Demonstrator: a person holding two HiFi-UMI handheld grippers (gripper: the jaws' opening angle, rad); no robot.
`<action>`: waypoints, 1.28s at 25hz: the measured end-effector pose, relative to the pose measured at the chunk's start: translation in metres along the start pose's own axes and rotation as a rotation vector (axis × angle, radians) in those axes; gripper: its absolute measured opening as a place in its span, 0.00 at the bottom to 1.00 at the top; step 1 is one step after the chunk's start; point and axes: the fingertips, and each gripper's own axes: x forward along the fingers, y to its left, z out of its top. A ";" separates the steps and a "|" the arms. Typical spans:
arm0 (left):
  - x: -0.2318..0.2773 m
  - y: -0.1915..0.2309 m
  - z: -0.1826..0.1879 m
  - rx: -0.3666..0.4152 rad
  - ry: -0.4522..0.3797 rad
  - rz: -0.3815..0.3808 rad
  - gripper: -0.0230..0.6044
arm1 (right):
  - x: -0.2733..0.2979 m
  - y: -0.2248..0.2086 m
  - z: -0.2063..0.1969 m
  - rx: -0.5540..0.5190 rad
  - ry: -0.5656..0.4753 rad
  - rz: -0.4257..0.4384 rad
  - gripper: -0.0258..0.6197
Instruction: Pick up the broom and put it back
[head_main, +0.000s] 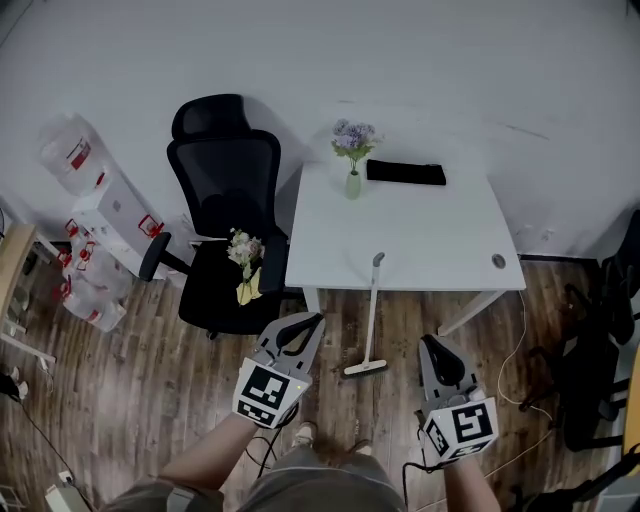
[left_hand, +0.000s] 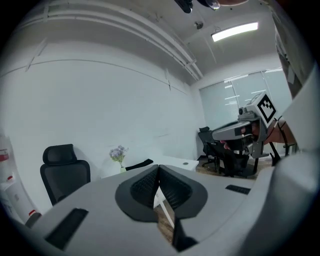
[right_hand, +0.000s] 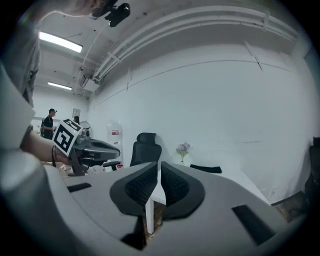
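Broom (head_main: 371, 315) leans with its handle top against the front edge of the white worktop (head_main: 430, 235) and its head on the wood floor (head_main: 150, 400). It looks parked there, so probably already put back (a judgement, not a sighting). Left tool (head_main: 308, 325) and right tool (head_main: 433, 347) hover close to the person, one on each side of the broom and apart from it. Both sets of jaws are together with nothing between them. With no load to carry, both are held level and idle.
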 end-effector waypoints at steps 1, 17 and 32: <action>-0.008 -0.002 0.008 -0.005 -0.019 0.006 0.06 | -0.008 0.005 0.008 -0.022 -0.013 -0.001 0.11; -0.078 -0.029 0.056 -0.049 -0.161 0.063 0.06 | -0.089 0.057 0.054 0.143 -0.189 0.068 0.09; -0.075 -0.048 0.052 -0.030 -0.115 0.035 0.06 | -0.089 0.039 0.045 0.105 -0.155 0.037 0.09</action>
